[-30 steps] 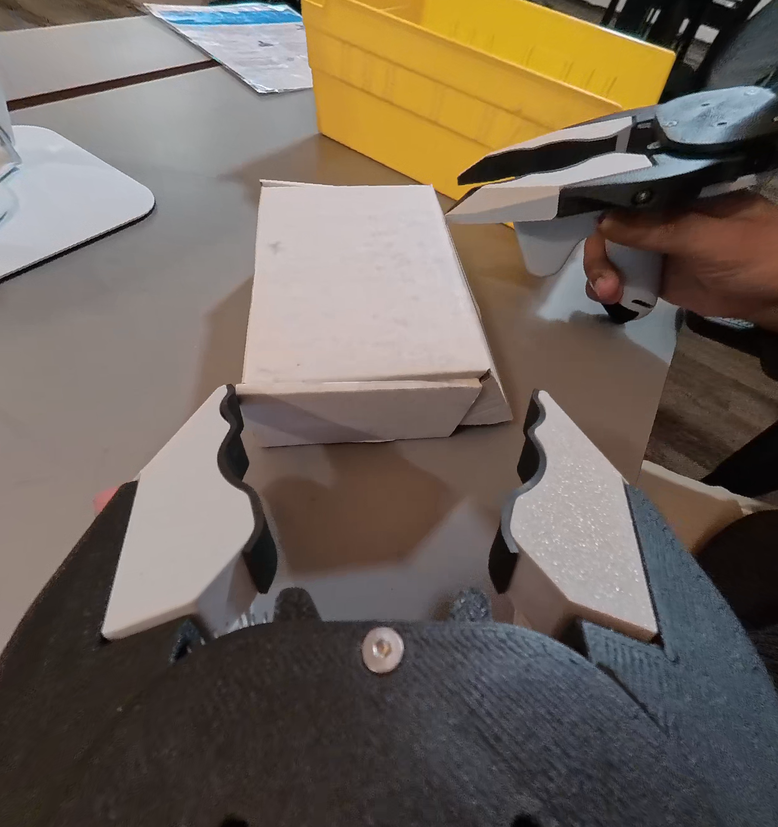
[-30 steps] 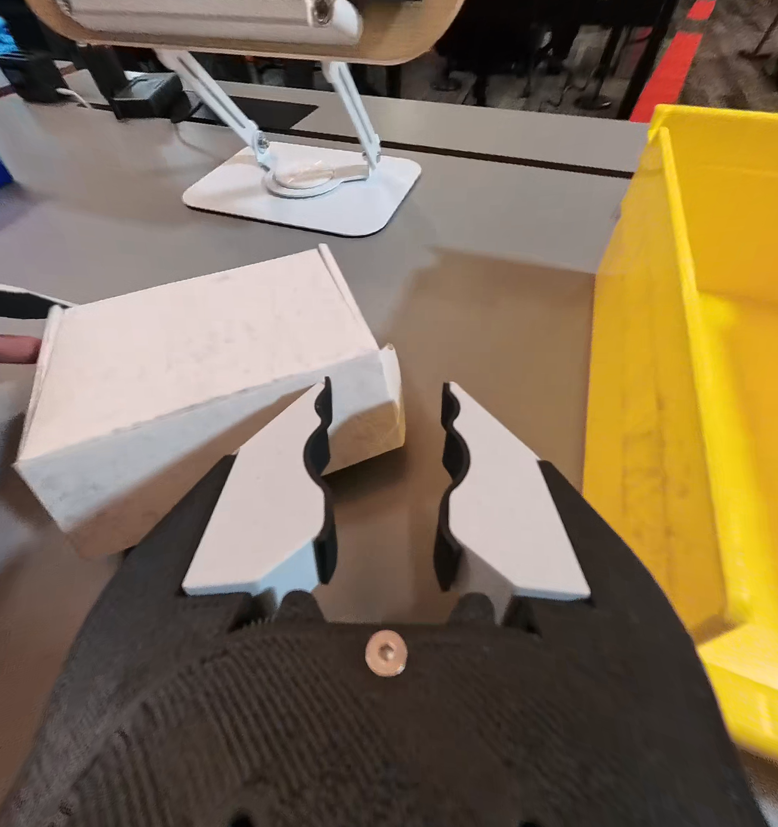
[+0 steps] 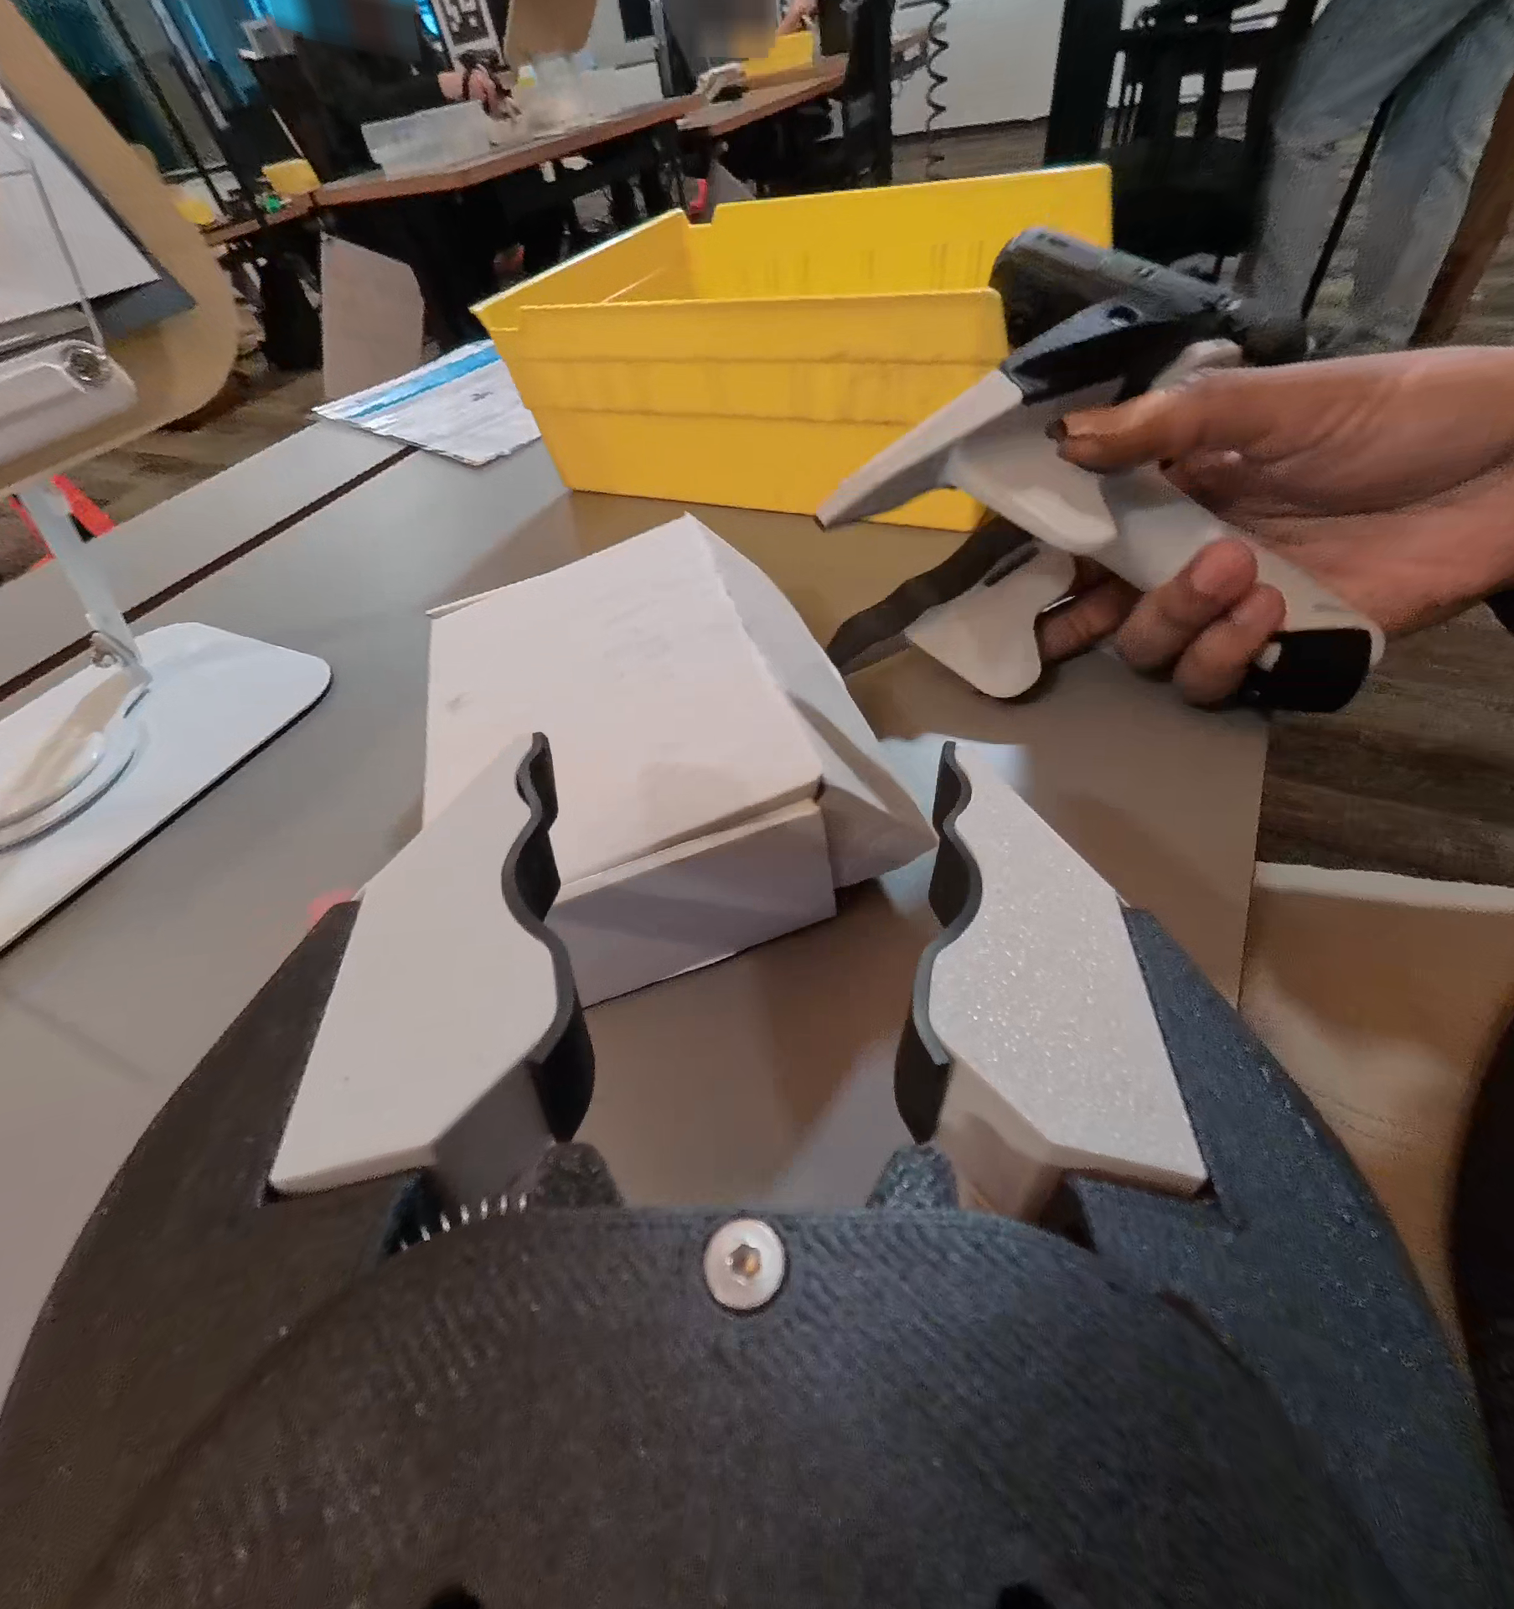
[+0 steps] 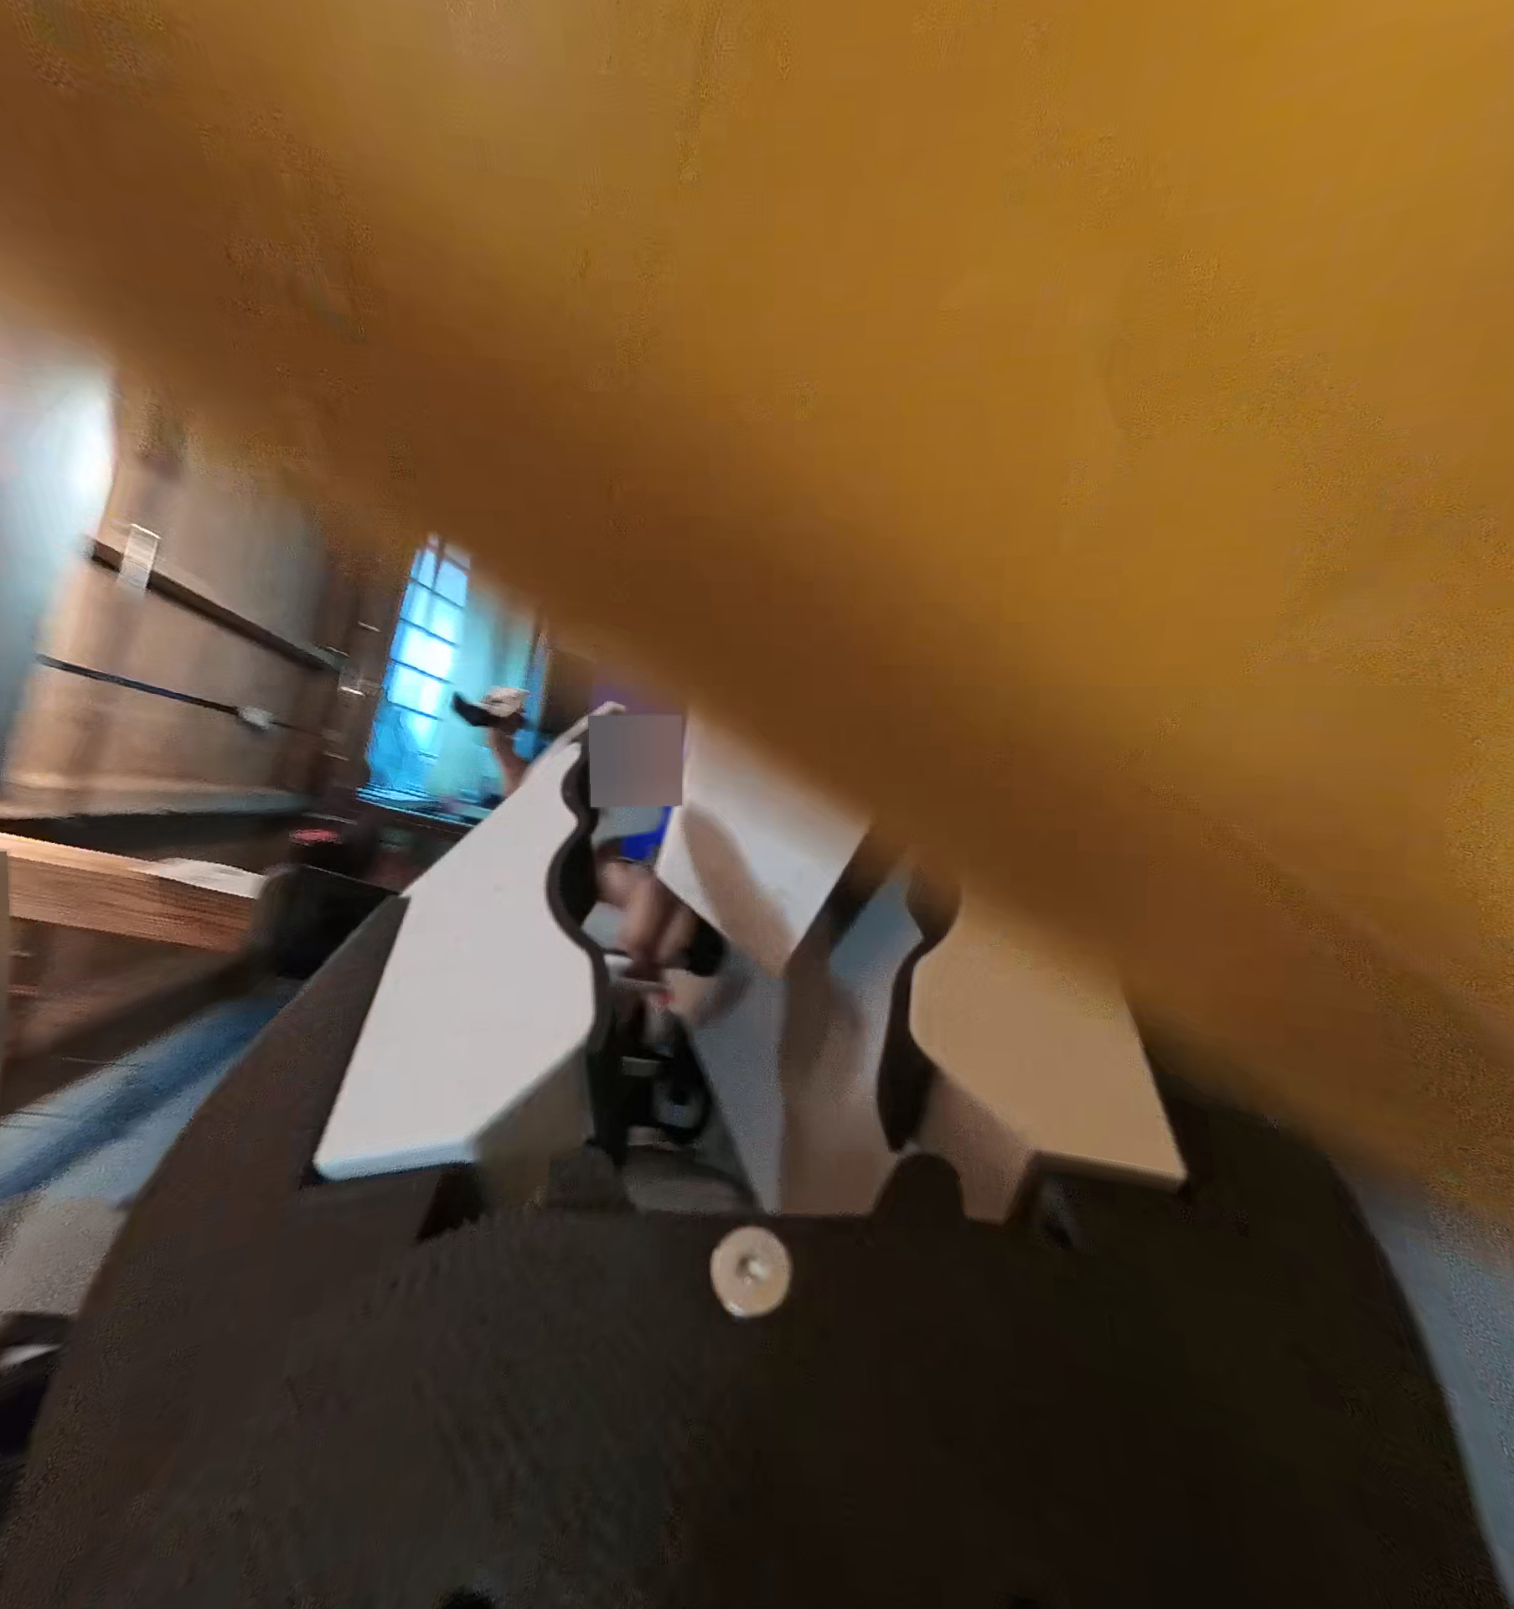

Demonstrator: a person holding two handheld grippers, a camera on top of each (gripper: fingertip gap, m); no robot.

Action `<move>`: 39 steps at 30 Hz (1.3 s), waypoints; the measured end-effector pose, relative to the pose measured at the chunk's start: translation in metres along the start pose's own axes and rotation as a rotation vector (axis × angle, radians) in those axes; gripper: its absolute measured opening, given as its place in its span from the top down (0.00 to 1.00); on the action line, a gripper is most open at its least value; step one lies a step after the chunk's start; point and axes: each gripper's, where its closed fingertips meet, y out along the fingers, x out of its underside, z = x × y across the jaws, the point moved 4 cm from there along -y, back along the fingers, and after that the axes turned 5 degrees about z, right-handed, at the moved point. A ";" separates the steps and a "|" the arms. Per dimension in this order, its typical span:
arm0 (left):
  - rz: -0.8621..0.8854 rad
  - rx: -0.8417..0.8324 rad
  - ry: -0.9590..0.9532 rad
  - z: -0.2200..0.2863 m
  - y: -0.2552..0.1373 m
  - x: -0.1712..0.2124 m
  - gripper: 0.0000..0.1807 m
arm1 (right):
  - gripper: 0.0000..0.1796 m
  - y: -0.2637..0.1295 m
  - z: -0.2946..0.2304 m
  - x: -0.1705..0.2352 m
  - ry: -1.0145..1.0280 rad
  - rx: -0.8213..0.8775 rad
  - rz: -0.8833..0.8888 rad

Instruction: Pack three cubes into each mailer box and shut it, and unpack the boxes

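Side flap of white mailer box [image 3: 631, 723] now swung out; box at 12 o'clock beyond spread-fingered, empty left gripper [image 3: 740, 879]; right gripper [image 4: 740, 888] parted, empty.

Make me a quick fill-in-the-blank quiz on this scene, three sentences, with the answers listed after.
1. The bin behind the mailer box is coloured ____.
2. The left gripper has its fingers spread ____, holding nothing.
3. The mailer box rests on the ____, with a side flap sticking out.

Answers: yellow; open; table
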 end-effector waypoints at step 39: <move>-0.371 -0.297 0.882 -0.009 0.001 0.018 0.68 | 0.90 -0.003 -0.030 0.033 -0.595 0.000 -0.349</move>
